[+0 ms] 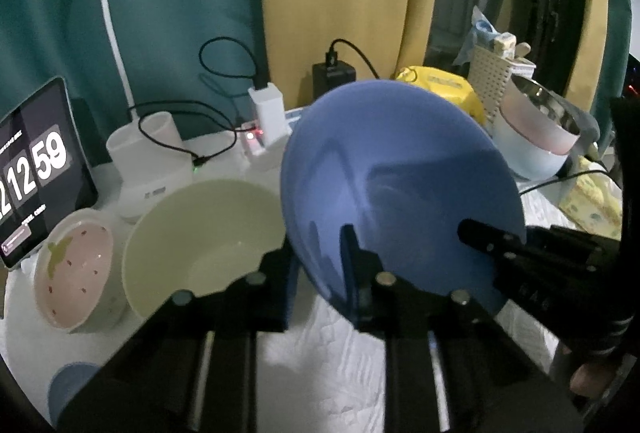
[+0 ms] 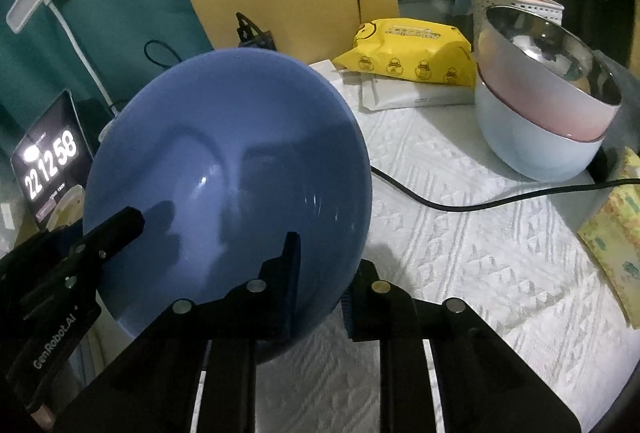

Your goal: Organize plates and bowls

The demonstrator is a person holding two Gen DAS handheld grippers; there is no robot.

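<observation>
Two grippers pinch one blue bowl (image 1: 400, 185) by its rim, tilted on edge above the white quilted cloth on the table (image 2: 480, 233). One finger of the left gripper (image 1: 320, 273) lies inside the bowl, the other behind the wall; the right gripper (image 2: 324, 273) clamps the opposite rim likewise. A pale green bowl (image 1: 200, 233) sits just left, beside a pink strawberry bowl (image 1: 76, 269). Stacked bowls (image 2: 548, 105) stand at the right.

blue bowl (image 1: 400, 185) tilted, both grippers' fingers (image 1: 352, 257) apparently clamping rim.
</observation>
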